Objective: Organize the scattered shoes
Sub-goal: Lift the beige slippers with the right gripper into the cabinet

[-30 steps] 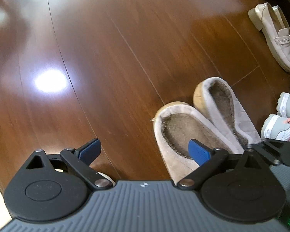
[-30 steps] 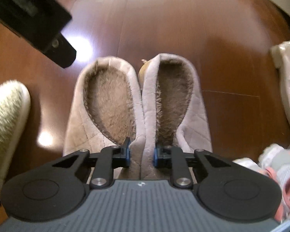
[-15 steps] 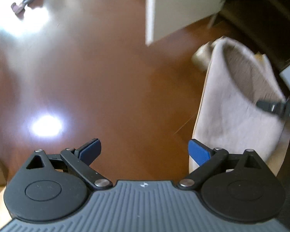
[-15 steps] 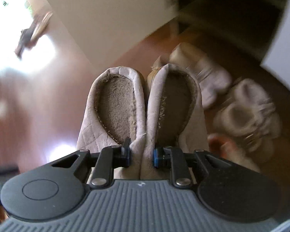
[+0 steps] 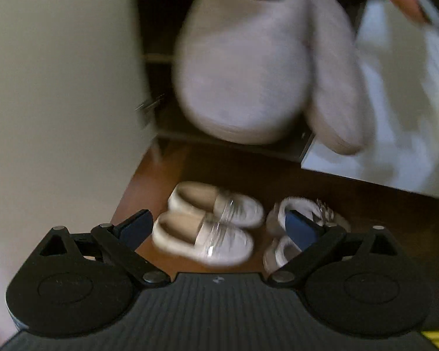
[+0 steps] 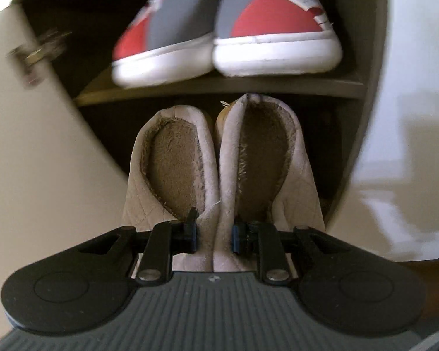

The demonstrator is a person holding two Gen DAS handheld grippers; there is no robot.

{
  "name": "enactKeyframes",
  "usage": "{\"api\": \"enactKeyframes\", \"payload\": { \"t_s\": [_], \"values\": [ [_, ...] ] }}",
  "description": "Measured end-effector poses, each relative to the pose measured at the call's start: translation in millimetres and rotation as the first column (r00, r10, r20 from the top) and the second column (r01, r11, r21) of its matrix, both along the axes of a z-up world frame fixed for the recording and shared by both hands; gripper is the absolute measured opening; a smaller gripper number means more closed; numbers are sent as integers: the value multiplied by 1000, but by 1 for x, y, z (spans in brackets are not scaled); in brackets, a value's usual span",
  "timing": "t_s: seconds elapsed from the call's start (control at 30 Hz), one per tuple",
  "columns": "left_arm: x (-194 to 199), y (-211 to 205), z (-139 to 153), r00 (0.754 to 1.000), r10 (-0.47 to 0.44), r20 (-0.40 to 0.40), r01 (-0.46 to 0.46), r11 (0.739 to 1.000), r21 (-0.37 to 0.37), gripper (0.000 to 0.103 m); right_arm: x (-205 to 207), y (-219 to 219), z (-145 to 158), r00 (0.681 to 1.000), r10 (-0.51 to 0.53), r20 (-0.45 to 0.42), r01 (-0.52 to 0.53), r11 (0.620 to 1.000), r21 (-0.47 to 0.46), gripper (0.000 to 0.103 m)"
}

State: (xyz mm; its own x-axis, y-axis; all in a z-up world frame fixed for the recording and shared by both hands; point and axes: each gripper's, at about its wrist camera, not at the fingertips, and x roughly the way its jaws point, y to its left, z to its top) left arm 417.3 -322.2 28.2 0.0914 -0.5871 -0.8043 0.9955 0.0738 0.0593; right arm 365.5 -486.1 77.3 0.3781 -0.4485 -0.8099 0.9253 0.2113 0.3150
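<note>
Shoe cabinet open, red shoes on upper shelf. Grey slippers held aloft at lower opening, pinched by inner walls in right tool; may snag shelf edge (or slip). Left tool spread wide, empty.

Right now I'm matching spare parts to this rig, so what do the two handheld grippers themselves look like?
Both look alike. The left gripper and right gripper each have a grey ribbed body with a small pale mark at its front edge, two black rounded housings with circular recesses, black link arms with silver pivot pins, and blue pads on the jaws. No cables or sleeves show clearly.
</note>
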Motion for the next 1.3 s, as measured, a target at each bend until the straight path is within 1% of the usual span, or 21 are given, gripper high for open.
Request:
{"api": "enactKeyframes", "payload": {
  "t_s": [0.03,0.07,0.2,0.3,0.43,0.53,0.6,0.67,0.7,0.73,0.77,0.8,0.83,0.9,0.93,1.0,1.07,1.13,1.2,1.23,1.3],
  "values": [
    [0,-20,-11,999,-34,26,34,999,4,93,5,-15,-3,1000,-23,-5,23,1000,9,18],
    [1,-31,-14,999,-42,18,43,999,-7,90,10,-31,-7,999,-46,-11,46,999,17,18],
    [7,-68,-26,998,-50,-33,49,998,-36,90,28,-83,-20,992,-118,-42,120,992,45,18],
    [12,-84,-31,997,-39,-73,36,999,-35,90,38,-103,-34,990,-108,-90,113,993,42,18],
    [14,-103,-35,992,-28,-123,24,999,-37,90,46,-122,-44,990,-84,-111,87,996,20,19],
    [9,-119,-39,994,-22,-111,21,1000,-11,90,49,-132,-55,990,-82,-115,85,996,19,20],
    [8,-116,-36,995,-31,-99,29,999,-22,90,51,-140,-61,990,-48,-133,50,999,6,23],
    [12,-122,-38,995,-40,-95,37,999,-31,90,48,-142,-61,992,-25,-127,21,999,-32,32],
    [13,-127,-39,995,-36,-96,35,999,-15,90,46,-140,-61,990,-7,-140,-2,998,-68,45],
    [13,-130,-39,995,-31,-94,31,1000,0,90,45,-138,-61,987,1,-159,-16,996,-90,62],
    [13,-130,-39,995,-30,-92,31,1000,2,90,43,-131,-60,979,11,-205,-41,989,-143,68],
    [13,-130,-39,996,-30,-88,30,1000,3,90,39,-120,-57,972,22,-235,-74,974,-216,73],
    [13,-130,-39,996,-30,-83,30,1000,5,90,36,-113,-56,969,29,-246,-93,963,-252,75],
    [16,-131,-39,996,-28,-83,28,1000,7,90,24,-82,-47,966,62,-250,-153,919,-364,75],
    [17,-131,-38,996,-28,-79,29,1000,8,90,17,-65,-44,964,69,-256,-167,908,-383,75],
    [20,-133,-38,997,-46,-63,47,999,16,90,2,-35,-41,962,70,-266,-173,905,-389,73],
    [22,-135,-40,996,-69,-47,71,997,29,90,-17,-14,-45,968,56,-243,-134,939,-317,64],
    [22,-137,-40,994,-105,-19,106,993,53,90,-37,1,-62,972,37,-233,-68,990,-125,34],
    [21,-138,-41,991,-133,7,132,988,76,90,-39,-6,-76,970,55,-235,-53,999,13,27],
    [20,-139,-42,989,-147,20,145,985,89,90,-34,2,-85,970,64,-233,-57,998,38,21],
    [20,-140,-42,986,-162,28,158,982,104,90,-24,-7,-101,968,99,-231,-89,995,55,16]
  ]
}}
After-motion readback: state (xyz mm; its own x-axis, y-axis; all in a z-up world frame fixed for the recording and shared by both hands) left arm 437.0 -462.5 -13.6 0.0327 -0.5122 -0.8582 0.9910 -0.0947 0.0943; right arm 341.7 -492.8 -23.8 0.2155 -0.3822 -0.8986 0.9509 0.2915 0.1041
